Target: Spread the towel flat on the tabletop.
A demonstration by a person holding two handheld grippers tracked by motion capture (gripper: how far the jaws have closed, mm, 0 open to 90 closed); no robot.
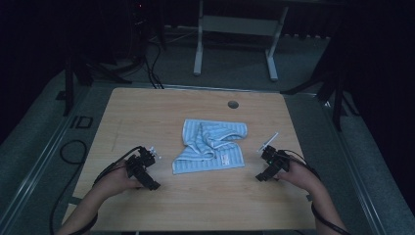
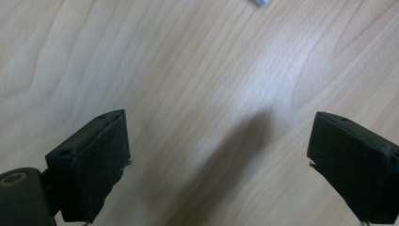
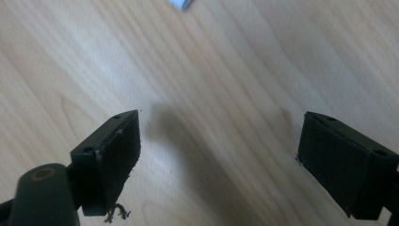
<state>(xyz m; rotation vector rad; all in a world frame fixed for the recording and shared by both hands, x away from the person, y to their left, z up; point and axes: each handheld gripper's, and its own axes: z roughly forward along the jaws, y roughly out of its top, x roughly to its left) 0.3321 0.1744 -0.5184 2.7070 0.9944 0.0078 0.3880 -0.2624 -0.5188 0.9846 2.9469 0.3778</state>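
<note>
Both grippers are held low over the table with jaws spread wide and nothing between them: the left gripper sits just left of the towel, the right gripper off to its right. So no grasp is made yet; it looks like the approach stage. The towel is lying mid-table, crumpled, a soft blue-and-white striped terry with one flap bunched over itself. Next, each near corner probably needs to be pinched flat against the smooth pale wood. Corner edges can't quite be made out in this dim view.
</note>
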